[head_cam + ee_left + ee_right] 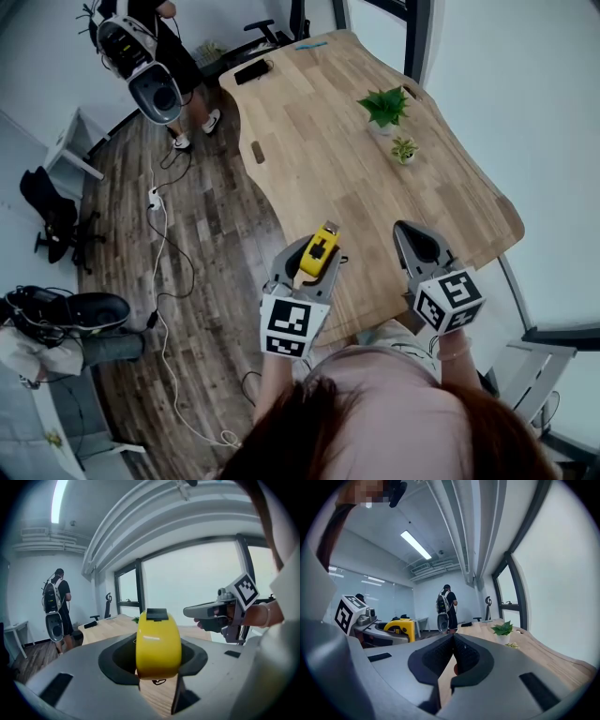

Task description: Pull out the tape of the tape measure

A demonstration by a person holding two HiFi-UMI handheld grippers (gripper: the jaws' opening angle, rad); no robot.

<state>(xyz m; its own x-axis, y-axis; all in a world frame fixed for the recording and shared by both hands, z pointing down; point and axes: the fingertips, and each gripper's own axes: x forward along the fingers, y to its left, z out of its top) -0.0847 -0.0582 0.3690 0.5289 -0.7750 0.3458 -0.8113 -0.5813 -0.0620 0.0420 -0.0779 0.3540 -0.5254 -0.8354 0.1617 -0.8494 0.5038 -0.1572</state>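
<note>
While the tape measure sits clamped between the fingers of the left gripper, held in the air over the near edge of the bench, no tape shows drawn out of it in any view. The right gripper hangs just to the right of it, apart from it, its fingers pressed together with nothing between them.

The main risk, as I judge it, lies in the catch. The right fingers have to part and close on the tape's end tab, and no view shows clearly where that tab is. The black patch on the case's far face may be the lock or the mouth; I cannot tell which. A pinch that misses the tab would only nudge the case. The left fingers press on the case's smooth, rounded yellow sides, so a pull off the line of the tape could twist the case in the grip or slide it out, and it would drop to the bench or the floor. A weak hold on the tab would let the spring snatch the tape back.

Counted: one tape measure, two grippers, one bench, two potted plants, a larger and a smaller, on the bench's far right, and one person standing far left.
</note>
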